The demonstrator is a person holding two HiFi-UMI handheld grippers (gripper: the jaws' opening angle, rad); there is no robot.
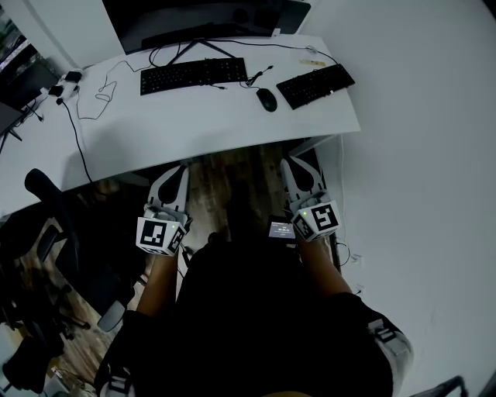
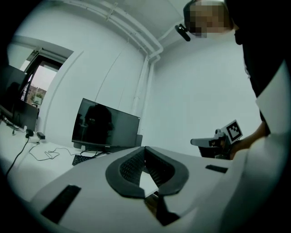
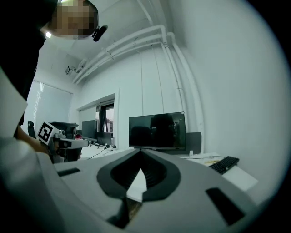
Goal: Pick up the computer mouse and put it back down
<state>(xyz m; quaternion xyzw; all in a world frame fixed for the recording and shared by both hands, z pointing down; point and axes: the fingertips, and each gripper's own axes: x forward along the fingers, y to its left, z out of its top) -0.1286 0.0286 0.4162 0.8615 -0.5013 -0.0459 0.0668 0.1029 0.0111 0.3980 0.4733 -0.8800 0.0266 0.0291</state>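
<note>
Closest in, my dark top fills the bottom of the head view. My left gripper (image 1: 177, 170) and right gripper (image 1: 301, 167) are held out level in front of it, both short of the near edge of the worktop (image 1: 209, 128). That edge slants across ahead of them, and a strip of wooden floor (image 1: 232, 182) shows between them below it.

On my right a white wall (image 1: 426, 155) runs close along the worktop's end. On my left a dark office chair (image 1: 54, 225) crowds the corner, so the open room is straight ahead.

The left gripper's jaws are brought together, pads meeting at the tip with nothing between them. The right gripper is the same: closed, empty, touching nothing.

The computer mouse (image 1: 266, 99) lies on the worktop between two keyboards, just beside the right keyboard (image 1: 315, 84) and a little off the left keyboard (image 1: 194, 75). It sits in front of the monitor (image 1: 205, 19), well apart from both grippers.
</note>
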